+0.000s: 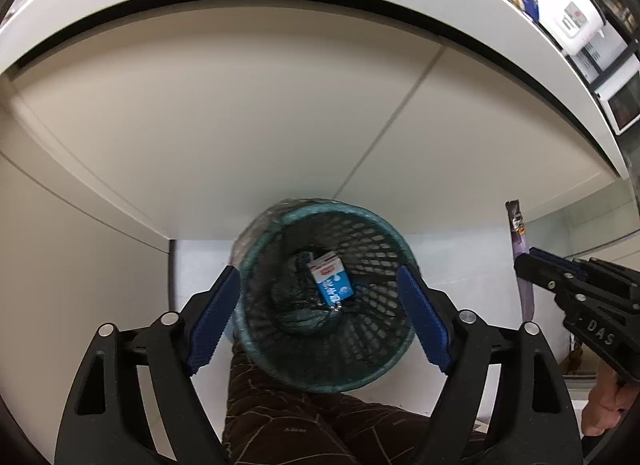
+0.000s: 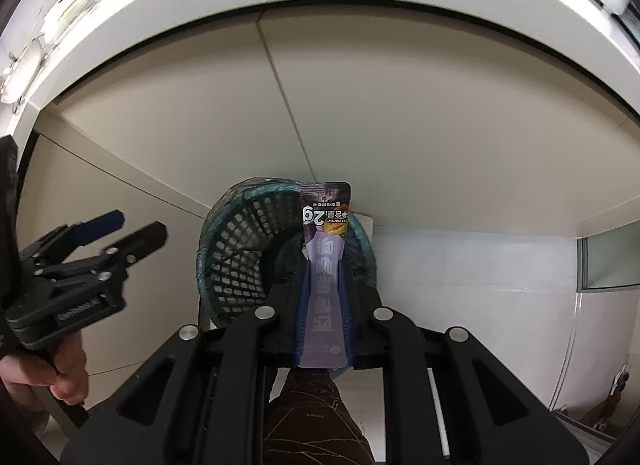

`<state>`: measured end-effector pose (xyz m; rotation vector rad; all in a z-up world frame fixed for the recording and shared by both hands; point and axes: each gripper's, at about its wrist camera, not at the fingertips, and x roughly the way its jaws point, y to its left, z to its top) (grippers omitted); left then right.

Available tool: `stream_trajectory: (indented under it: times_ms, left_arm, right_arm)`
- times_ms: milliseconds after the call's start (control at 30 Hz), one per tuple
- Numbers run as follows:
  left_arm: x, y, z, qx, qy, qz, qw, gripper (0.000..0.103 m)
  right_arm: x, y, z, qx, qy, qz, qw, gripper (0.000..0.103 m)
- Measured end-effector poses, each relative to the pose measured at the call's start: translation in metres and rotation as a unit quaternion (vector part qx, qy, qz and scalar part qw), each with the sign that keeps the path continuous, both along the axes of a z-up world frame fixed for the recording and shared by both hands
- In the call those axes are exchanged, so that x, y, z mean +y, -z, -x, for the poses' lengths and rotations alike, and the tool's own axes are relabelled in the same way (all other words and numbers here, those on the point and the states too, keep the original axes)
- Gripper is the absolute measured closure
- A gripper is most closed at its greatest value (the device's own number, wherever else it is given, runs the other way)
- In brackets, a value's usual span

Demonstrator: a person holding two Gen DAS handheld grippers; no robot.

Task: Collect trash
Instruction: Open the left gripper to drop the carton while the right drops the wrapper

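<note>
Wrapper (image 2: 324, 277): purple snack sachet, pinched flat between my right claw's pads, its printed end sticking out well past the tips.
Right claw (image 2: 322, 265): closed down on the wrapper, jaws nearly together with only the film between them.
Left claw (image 1: 320, 317): I have it spread wide and holding nothing; the bin sits ahead of it, framed between the blue pads (image 1: 214, 321).
Bin (image 1: 326, 297): teal mesh basket with a dark liner, mouth tipped toward me, just ahead of and below both claws, against the cabinet (image 2: 360, 113) front.
Carton (image 1: 332, 279): small blue-and-white box already lying at the bottom of the bin.
Handling: I judge the wrapper light, thin, floppy and slick; it may flutter or cling to a pad on release. My grip along its length looks sound.
Next: I would bring the free end over the bin mouth before letting go, since a light film can drift past the rim.
</note>
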<state>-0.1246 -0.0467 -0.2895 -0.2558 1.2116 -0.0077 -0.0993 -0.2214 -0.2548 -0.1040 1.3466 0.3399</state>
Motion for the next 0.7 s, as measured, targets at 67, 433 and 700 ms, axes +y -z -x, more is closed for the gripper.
stream_trajectory:
  times_ms: [67, 433, 700]
  left_arm:
    - [0.004, -0.005, 0.003, -0.009, -0.008, -0.001, 0.9999, 0.016]
    - [0.031, -0.021, 0.010, -0.032, -0.029, -0.008, 0.9990, 0.006]
    - [0.048, -0.023, 0.013, -0.027, -0.036, -0.004, 0.9990, 0.006]
  right_arm:
    - [0.008, 0.003, 0.000, 0.001, -0.009, -0.001, 1.000, 0.089]
    - [0.033, 0.013, -0.004, 0.010, -0.046, -0.004, 0.999, 0.089]
    - [0.037, 0.033, -0.002, 0.022, -0.048, -0.010, 0.999, 0.086]
